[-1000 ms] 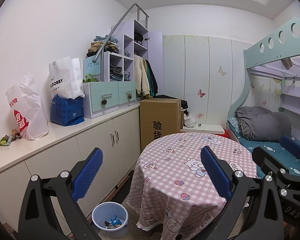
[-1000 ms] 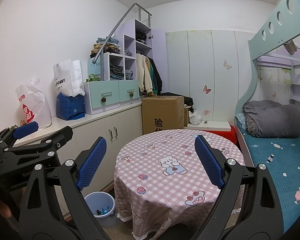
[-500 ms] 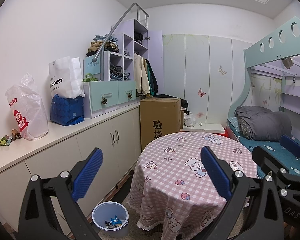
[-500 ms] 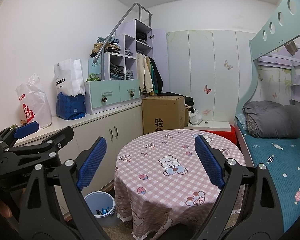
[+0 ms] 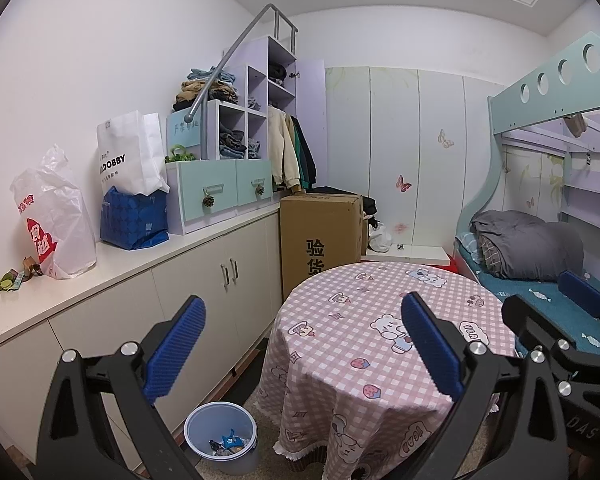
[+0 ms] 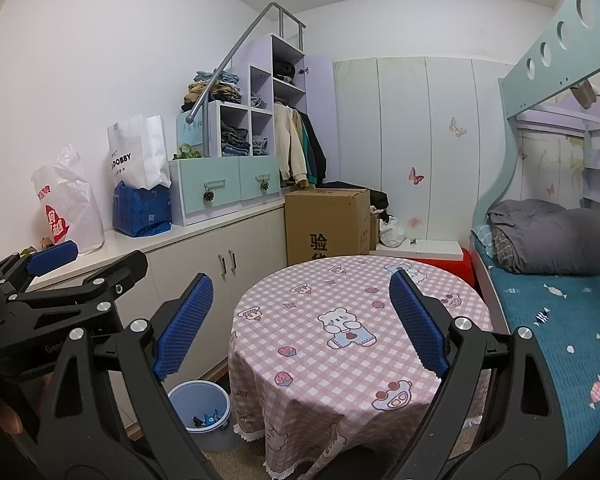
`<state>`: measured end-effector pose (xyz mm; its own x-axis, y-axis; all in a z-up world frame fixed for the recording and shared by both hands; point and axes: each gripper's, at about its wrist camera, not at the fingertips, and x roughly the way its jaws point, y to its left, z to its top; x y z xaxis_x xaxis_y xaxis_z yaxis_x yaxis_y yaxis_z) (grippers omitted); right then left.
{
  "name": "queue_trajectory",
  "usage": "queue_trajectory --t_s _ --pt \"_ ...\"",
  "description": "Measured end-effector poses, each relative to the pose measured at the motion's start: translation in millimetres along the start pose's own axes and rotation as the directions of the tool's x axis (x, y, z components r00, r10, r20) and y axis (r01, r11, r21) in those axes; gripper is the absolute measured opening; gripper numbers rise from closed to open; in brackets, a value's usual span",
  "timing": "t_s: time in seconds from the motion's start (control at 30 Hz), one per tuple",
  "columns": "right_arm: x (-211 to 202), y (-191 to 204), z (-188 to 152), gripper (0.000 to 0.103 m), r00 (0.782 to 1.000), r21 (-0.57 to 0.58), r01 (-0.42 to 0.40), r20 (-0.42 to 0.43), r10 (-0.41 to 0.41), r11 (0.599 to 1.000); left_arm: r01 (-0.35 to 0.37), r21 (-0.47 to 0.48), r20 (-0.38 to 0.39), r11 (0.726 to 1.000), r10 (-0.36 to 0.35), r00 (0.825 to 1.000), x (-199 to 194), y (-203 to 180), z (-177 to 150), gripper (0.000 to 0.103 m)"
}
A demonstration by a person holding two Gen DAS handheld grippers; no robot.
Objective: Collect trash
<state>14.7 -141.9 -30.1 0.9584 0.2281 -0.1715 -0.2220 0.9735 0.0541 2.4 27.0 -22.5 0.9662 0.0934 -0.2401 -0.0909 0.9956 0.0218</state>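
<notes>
My left gripper (image 5: 300,312) is open and empty, held level over the near edge of a round table (image 5: 340,344) with a pink checked cloth. My right gripper (image 6: 300,286) is open too, with nothing between its blue pads, facing the same table (image 6: 320,364). A blue-grey trash bin (image 5: 238,462) stands on the floor left of the table, with a few wrappers (image 5: 228,440) inside. The right wrist view shows the bin (image 6: 216,440) as well. Small crumpled scraps (image 5: 12,278) lie at the near end of the white counter (image 5: 112,268).
On the counter stand a white plastic bag (image 5: 56,220), a white paper bag (image 5: 130,156) on a blue bag (image 5: 134,220), and mint drawers (image 5: 220,188). A cardboard box (image 5: 320,236) stands behind the table. A bunk bed (image 6: 548,308) with a grey duvet fills the right side.
</notes>
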Motion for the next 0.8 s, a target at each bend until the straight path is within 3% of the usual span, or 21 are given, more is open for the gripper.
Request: queue_trajectory --t_s 0.8 --pt "16.5 -13.0 -6.9 0.089 0.999 0.016 0.000 -0.042 0.001 1.000 0.005 0.009 -0.034 1.000 -0.004 0.999 13.7 6.8 -9.8 0.097"
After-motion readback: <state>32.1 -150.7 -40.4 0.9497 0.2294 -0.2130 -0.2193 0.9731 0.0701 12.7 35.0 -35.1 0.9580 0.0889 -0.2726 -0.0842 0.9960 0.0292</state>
